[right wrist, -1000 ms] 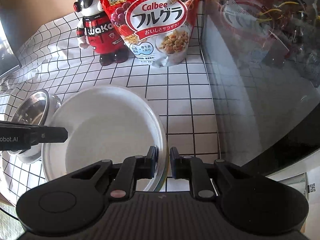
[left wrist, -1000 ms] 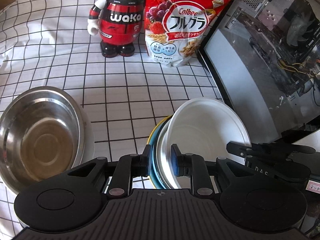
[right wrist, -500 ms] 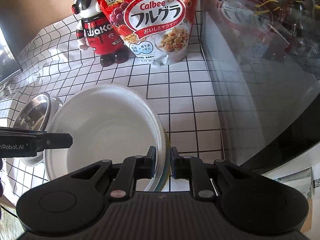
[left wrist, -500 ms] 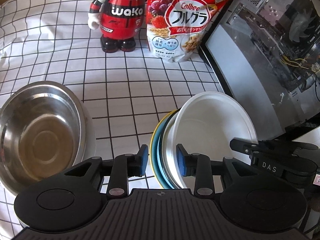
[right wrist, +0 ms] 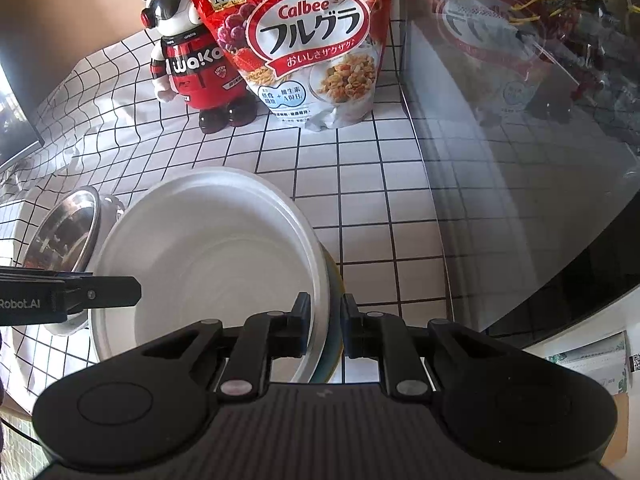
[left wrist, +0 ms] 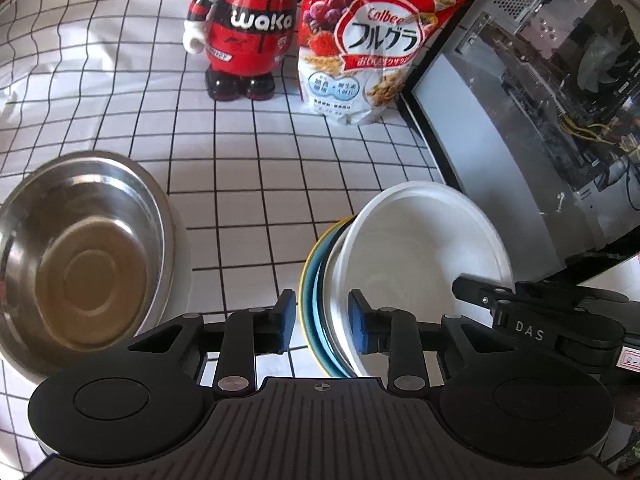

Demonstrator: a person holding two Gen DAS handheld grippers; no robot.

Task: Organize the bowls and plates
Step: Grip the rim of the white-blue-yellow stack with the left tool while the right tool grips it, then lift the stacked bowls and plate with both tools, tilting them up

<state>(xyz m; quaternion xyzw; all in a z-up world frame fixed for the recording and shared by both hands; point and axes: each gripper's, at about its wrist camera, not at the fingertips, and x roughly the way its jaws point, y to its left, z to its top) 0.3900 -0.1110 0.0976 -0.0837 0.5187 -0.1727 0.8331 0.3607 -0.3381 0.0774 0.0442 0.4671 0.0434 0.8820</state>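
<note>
left claw (left wrist: 323, 322) closing, pads astride stacked rims, not pressing | right claw (right wrist: 325, 330) clenched on white bowl (right wrist: 208, 256) rim (opposite side) | I'd seat left pads squarely, then lift level

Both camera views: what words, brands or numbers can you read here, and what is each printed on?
"Calbee", "No.1", "フルグラ": red cereal bag.
"wako": red toy robot figure.
"DAS": right gripper, seen in the left view.
"Robot.AI": left gripper, seen in the right view, its start cut off.
Small print on the bag and the bottom-right sticker: too small to read.
</note>
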